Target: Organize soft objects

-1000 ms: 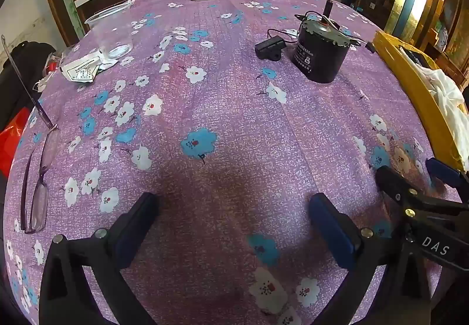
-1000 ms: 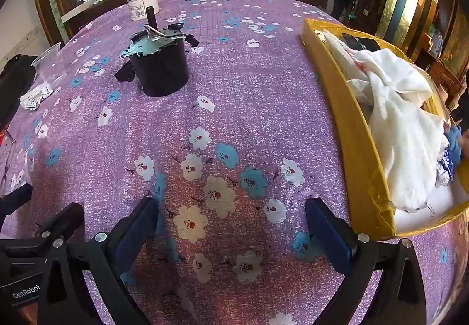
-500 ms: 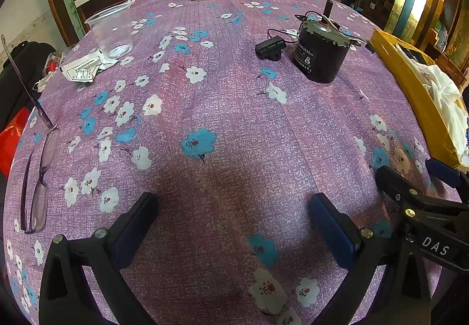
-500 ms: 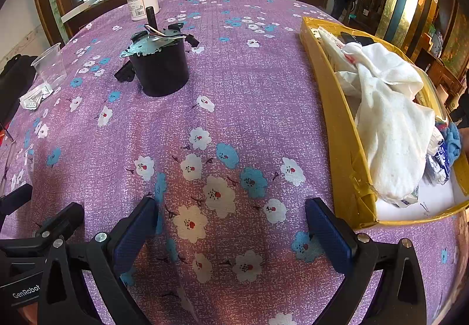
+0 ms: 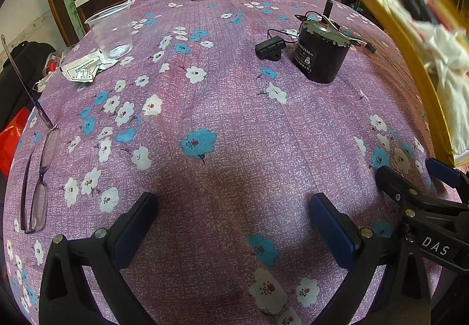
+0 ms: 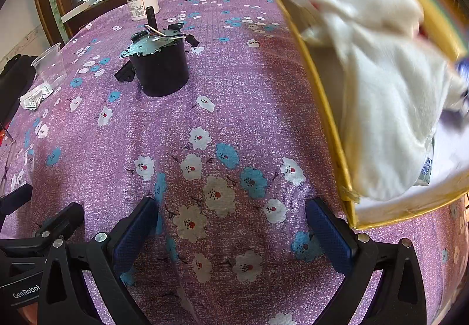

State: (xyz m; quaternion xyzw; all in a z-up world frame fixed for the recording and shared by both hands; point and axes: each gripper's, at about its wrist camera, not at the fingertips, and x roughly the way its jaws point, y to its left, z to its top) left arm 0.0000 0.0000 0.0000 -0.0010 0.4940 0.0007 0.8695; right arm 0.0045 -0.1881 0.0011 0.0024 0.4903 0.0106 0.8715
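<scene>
The yellow box (image 6: 331,120) has tipped up since half a second ago, its far end now raised and blurred, with the white cloth (image 6: 387,108) heaped inside and hanging toward its near wall (other soft pieces in there are too smeared to name). Your right gripper (image 6: 231,234) sits released, fingers spread over the flowered tablecloth (image 6: 234,108), just beside the box's near corner. Your left gripper (image 5: 231,225) is likewise spread wide and grasps nothing. The black motor (image 5: 319,55) stands upright farther back.
</scene>
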